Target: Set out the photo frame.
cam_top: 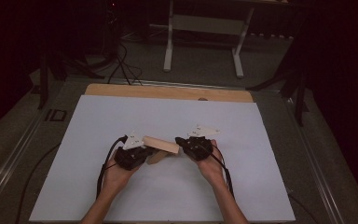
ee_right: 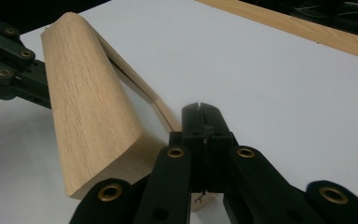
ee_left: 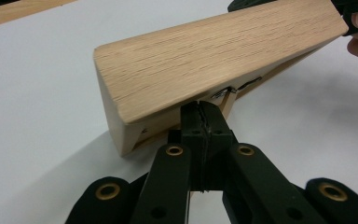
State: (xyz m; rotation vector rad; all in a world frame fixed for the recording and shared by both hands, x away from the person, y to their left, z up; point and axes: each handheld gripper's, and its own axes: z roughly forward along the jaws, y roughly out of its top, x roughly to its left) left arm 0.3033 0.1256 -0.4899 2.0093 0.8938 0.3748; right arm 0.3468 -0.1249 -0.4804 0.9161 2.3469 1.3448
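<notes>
A light oak block (cam_top: pixel 161 144) with a thin wooden flap under it hangs just above the white sheet (cam_top: pixel 121 116), between both hands. My left gripper (cam_top: pixel 142 150) is at its left end. In the left gripper view the jaws (ee_left: pixel 200 116) are pressed together against the thin lower edge of the block (ee_left: pixel 205 65). My right gripper (cam_top: pixel 181 142) is at the other end. In the right gripper view its jaws (ee_right: pixel 200 119) are shut where the thin flap (ee_right: pixel 161 107) comes down from the block (ee_right: pixel 91 116). What sits between the pads is hidden.
A wooden board edge (cam_top: pixel 168 92) runs along the far side of the white sheet. Beyond it stand the legs of a white table frame (cam_top: pixel 203 42), with dark cables (cam_top: pixel 123 65) on the floor. Dark stands flank the table on both sides.
</notes>
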